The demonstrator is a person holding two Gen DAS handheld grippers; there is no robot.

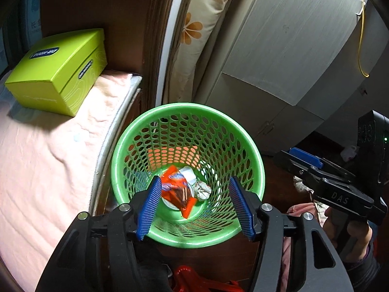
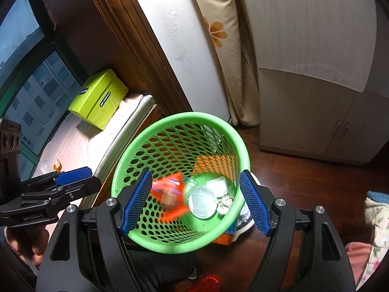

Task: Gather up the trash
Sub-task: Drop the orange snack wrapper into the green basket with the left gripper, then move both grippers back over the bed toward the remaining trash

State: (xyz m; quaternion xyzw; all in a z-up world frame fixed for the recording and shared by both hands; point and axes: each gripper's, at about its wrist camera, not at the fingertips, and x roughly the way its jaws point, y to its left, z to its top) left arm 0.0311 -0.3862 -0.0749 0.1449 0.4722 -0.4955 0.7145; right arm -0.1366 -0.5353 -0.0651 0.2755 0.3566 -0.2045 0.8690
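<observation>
Left tongs: we hold these over the near rim of the basket, tilted down into it; the blue ribbed pads stand apart with nothing between them.
Right tongs: we hold these over the same basket from the other side, also tilted down; their blue pads stand wide apart and grip nothing.
Waste basket: a green plastic mesh basket, upright on the dark wooden floor, directly below and ahead of both tongs, its opening framed between each pair of pads.
Orange snack wrapper: lies inside the basket at the bottom, nearer the left pad of each pair; in the right wrist view it is blurred.
Crumpled paper ball: at the bottom of the basket, just beside the wrapper, toward the right pad.
Clear round lid: in the basket between the wrapper and the crumpled paper; white paper scraps lie just beyond it.
Lime-green box: closed, resting on a pink-covered bed, well off to the left of and beyond the left tongs.
Floral pillow: stands on edge beyond the basket, between a white wall strip and a pale wooden wardrobe.
Hands: a hand grips the handle of the right tongs at the left wrist view's right edge; another hand holds the left tongs at the right wrist view's left edge.
</observation>
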